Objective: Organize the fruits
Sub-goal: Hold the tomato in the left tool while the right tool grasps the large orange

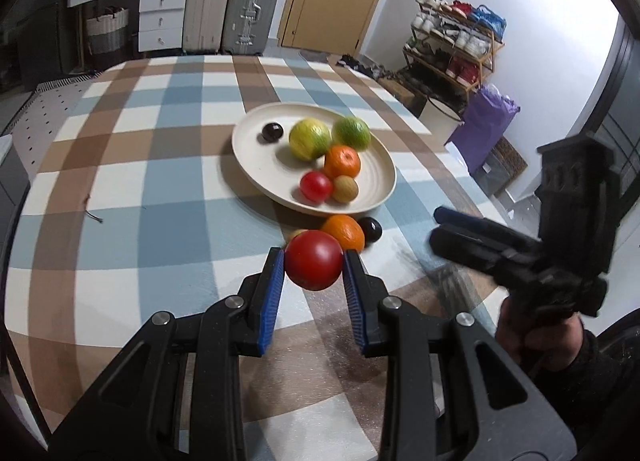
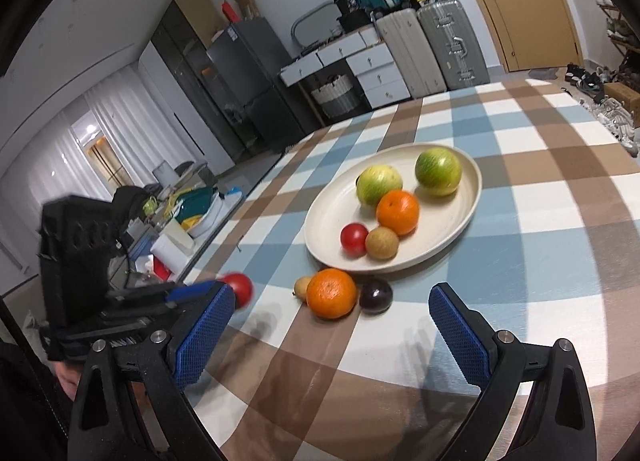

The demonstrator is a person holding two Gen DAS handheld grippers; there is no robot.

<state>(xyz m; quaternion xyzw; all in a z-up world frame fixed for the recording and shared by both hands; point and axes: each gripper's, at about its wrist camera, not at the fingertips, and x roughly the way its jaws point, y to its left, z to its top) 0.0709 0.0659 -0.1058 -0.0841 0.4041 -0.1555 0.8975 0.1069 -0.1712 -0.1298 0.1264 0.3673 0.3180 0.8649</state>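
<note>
My left gripper (image 1: pixel 313 267) is shut on a red tomato (image 1: pixel 314 259) and holds it above the checked cloth, in front of the cream plate (image 1: pixel 256 133). The plate holds a dark plum (image 1: pixel 272 132), two green-yellow fruits (image 1: pixel 309 139), an orange (image 1: pixel 342 161), a small red tomato (image 1: pixel 316 186) and a brown fruit (image 1: pixel 345 189). On the cloth near the plate lie an orange (image 2: pixel 331 293), a dark plum (image 2: pixel 375 295) and a small brown fruit (image 2: pixel 302 285). My right gripper (image 2: pixel 330 315) is open and empty, just short of these loose fruits.
The table (image 2: pixel 540 221) has a blue, brown and white checked cloth. Suitcases (image 1: pixel 250 11) and drawers (image 1: pixel 162 19) stand behind it by a door. A shoe rack (image 1: pixel 456 45) and a purple bag (image 1: pixel 486 127) stand to the right.
</note>
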